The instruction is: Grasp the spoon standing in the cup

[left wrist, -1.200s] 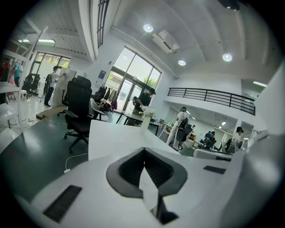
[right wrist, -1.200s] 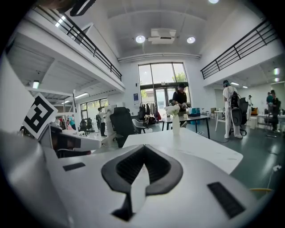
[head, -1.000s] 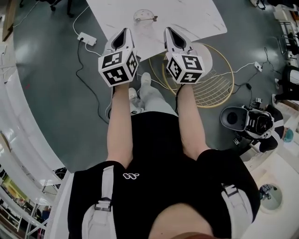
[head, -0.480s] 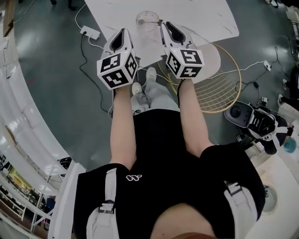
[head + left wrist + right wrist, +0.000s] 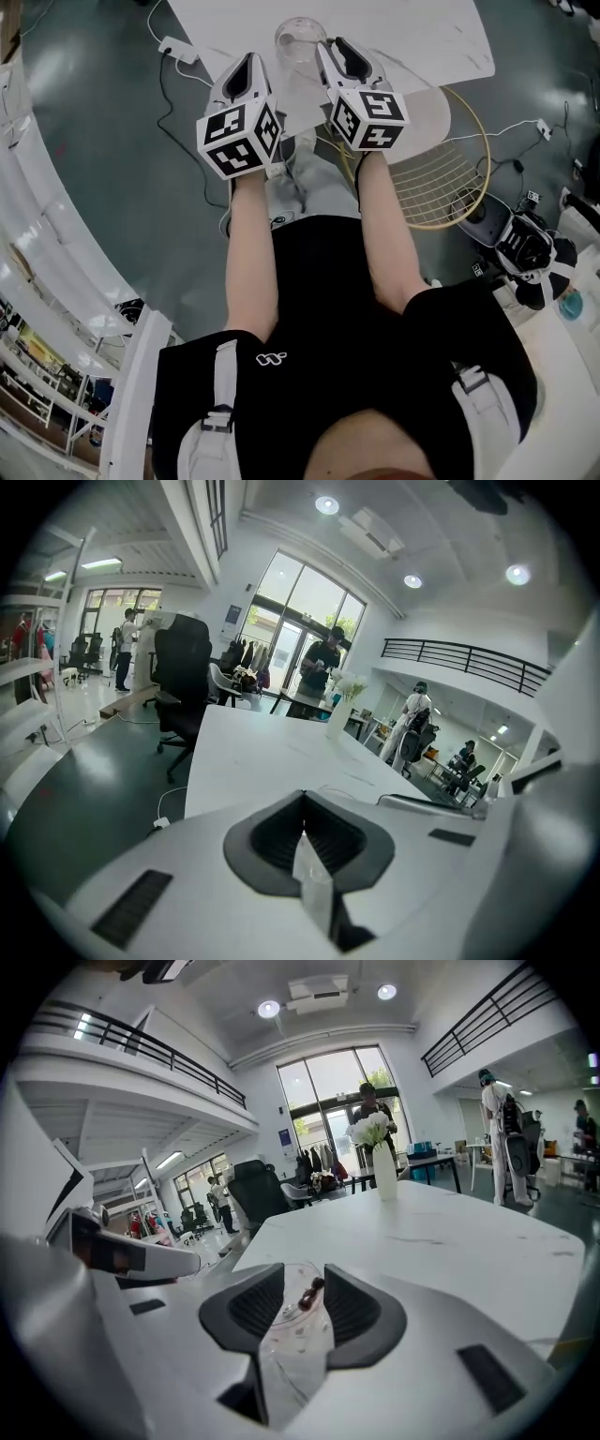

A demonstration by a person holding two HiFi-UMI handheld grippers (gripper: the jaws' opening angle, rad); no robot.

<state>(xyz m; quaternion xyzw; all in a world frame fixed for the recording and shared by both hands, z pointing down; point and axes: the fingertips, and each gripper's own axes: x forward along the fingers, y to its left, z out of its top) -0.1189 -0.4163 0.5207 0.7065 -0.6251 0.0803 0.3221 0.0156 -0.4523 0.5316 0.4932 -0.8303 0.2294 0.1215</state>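
Clear, thin-walled cup point(image 5: 300, 37) at the near edge of a white, faintly veined worktop point(image 5: 412, 37), round rim glinting in the head view. Inside it the spoon point(image 5: 310, 1292), upright, only a dark reddish-brown knobbed top end showing above the rim in the right gripper view.

Right tool point(image 5: 336, 49) just beside the cup's right side in the head view, smooth white shell tapering to black tips. In its own view, right tool point(image 5: 305, 1283) parted, jaws just having been opening; 2 black ribbed pads flanking the see-through cup point(image 5: 296, 1333) and the spoon top, pressing on neither. Possibly already astride the rim, possibly just short of it; hard to judge through the wide lens.

Left tool point(image 5: 248, 66) left of the cup and apart from it, aimed over the worktop edge. In its own view, left tool point(image 5: 302, 808) closed, dark ribbed pads meeting in a narrow point, nothing solid between them.

Behind each tool, 1 white cube point(image 5: 239, 136) with black square markers, bare forearms below.

Further off: glossy grey-green floor point(image 5: 112, 187), round brass-coloured wire frame point(image 5: 431, 178), white power strip point(image 5: 176, 47); slim white vase point(image 5: 383, 1174) of white flowers on the worktop, black high-backed office chair point(image 5: 178, 682).
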